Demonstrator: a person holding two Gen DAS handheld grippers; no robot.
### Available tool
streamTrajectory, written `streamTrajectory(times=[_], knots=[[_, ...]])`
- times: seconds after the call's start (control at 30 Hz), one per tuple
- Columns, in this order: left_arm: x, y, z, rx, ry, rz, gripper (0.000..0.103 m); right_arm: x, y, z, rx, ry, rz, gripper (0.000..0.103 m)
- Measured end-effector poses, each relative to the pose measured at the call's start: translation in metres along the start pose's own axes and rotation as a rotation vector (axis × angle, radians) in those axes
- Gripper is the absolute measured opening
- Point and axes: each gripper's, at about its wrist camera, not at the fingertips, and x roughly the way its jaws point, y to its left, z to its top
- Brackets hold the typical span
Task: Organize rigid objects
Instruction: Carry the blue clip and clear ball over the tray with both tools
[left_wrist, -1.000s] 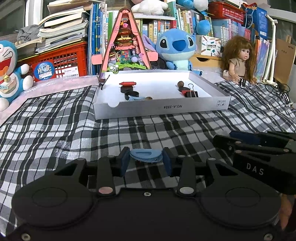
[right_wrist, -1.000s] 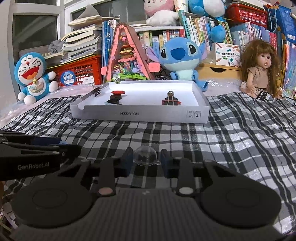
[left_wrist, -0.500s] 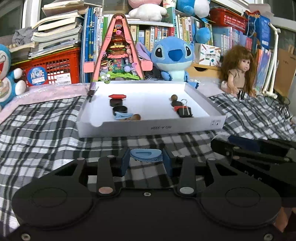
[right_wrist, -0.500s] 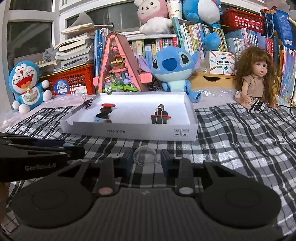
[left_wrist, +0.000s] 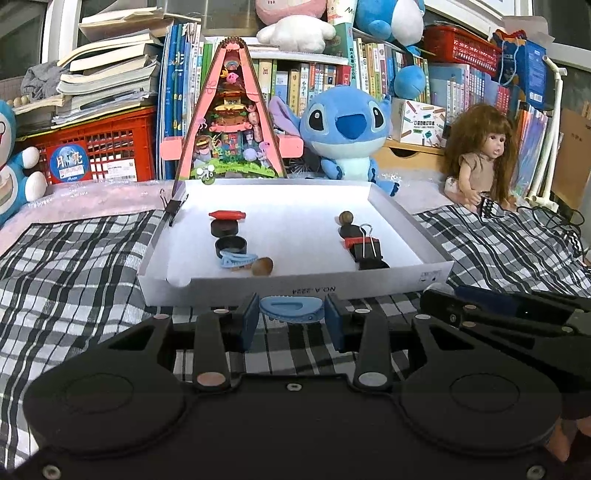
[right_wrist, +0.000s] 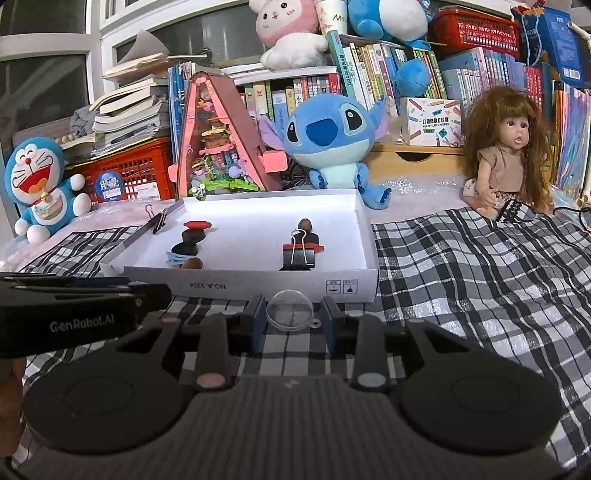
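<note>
Blue plastic clip sits clamped in the left gripper at lower centre of its view, just short of the white cardboard tray. Right gripper is squeezed on a clear plastic dome, also lower centre, over checked cloth.

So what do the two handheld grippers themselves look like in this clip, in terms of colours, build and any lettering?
Both are matte black plastic. The left gripper has a smooth body with two round raised discs, linkage arms with metal pivot pins, and blue pads on its fingers. The right gripper is built the same, but its body is ribbed. White lettering, "GenRobot.AI", runs along the left gripper's side in the right wrist view. No cables or sleeves show.
</note>
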Motion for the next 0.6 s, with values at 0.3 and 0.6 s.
streamTrajectory(times=[0.3, 0.6], knots=[[0.006, 0.003, 0.006, 0.0, 0.0, 0.009, 0.036, 0.007, -0.004, 0.01, 0.005, 0.009, 0.0, 0.037], [0.007, 0.005, 0.007, -0.003, 0.0, 0.007, 0.036, 0.015, -0.004, 0.015, 0.013, 0.024, 0.005, 0.038]])
